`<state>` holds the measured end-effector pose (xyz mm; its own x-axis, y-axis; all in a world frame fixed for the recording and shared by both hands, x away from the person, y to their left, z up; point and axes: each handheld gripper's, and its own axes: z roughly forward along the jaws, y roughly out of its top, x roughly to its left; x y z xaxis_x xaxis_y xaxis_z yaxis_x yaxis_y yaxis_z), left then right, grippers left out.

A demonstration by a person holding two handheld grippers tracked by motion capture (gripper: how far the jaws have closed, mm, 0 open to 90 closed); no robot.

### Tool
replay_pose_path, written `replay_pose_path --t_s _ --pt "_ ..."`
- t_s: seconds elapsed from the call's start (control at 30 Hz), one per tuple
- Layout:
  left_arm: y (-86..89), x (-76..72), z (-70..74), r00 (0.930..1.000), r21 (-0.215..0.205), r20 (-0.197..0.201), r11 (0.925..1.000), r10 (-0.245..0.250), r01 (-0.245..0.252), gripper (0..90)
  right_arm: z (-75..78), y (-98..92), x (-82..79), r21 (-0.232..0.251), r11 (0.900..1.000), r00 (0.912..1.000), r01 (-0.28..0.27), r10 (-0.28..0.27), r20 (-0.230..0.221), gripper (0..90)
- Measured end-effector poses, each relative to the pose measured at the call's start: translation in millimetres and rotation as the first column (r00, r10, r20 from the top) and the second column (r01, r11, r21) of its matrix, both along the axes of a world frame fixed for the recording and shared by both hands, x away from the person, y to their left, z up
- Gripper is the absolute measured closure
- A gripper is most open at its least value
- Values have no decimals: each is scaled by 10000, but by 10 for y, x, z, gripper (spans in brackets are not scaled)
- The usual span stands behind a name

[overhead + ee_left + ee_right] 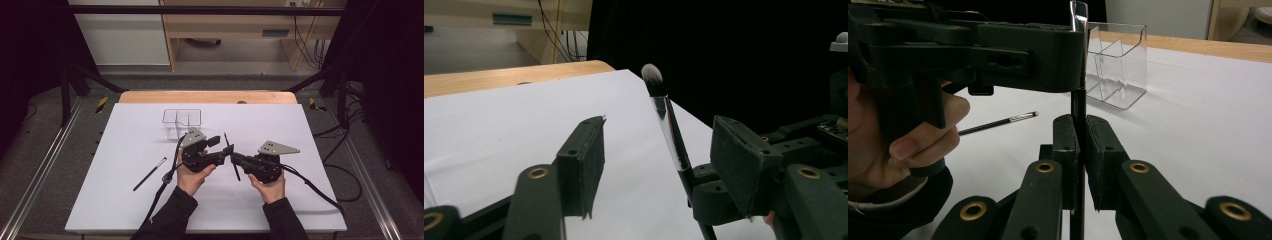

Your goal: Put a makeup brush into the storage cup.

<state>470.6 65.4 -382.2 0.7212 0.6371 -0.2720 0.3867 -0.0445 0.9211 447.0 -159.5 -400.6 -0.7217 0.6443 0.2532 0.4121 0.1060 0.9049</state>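
Your right gripper clamped on 1 makeup brush, your left gripper apart around it, 1 second brush lying, 1 clear organiser.

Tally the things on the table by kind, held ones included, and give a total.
Makeup brushes: 2, one clamped in the right gripper, one lying on the white sheet.
Clear divided organisers: 1.
Hand-held grippers: 2, the right one and the left gripper, jaws apart either side of the held brush.
Total: 5.
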Motion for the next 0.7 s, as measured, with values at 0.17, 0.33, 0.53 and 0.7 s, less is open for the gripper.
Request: replay_pose_path --t_s 0.17,0.33,0.53,0.7 --pt "-19 -10 -4 10000 -84 42 10000 -5 5 457 -1 3 -2 2 10000 10000 -5 5 17 844" --pt "-35 -15 -8 10000 -191 -51 9998 -27 26 530 7 7 -9 12 10000 10000 4 -4 80 844" --pt "-51 -15 -15 9997 -337 -224 9994 12 -19 614 5 17 -11 -1 10000 9999 34 -34 147 844" --pt "-68 -27 -19 9995 -408 -304 9991 71 -83 665 3 23 -14 4 10000 9999 36 -36 145 844"
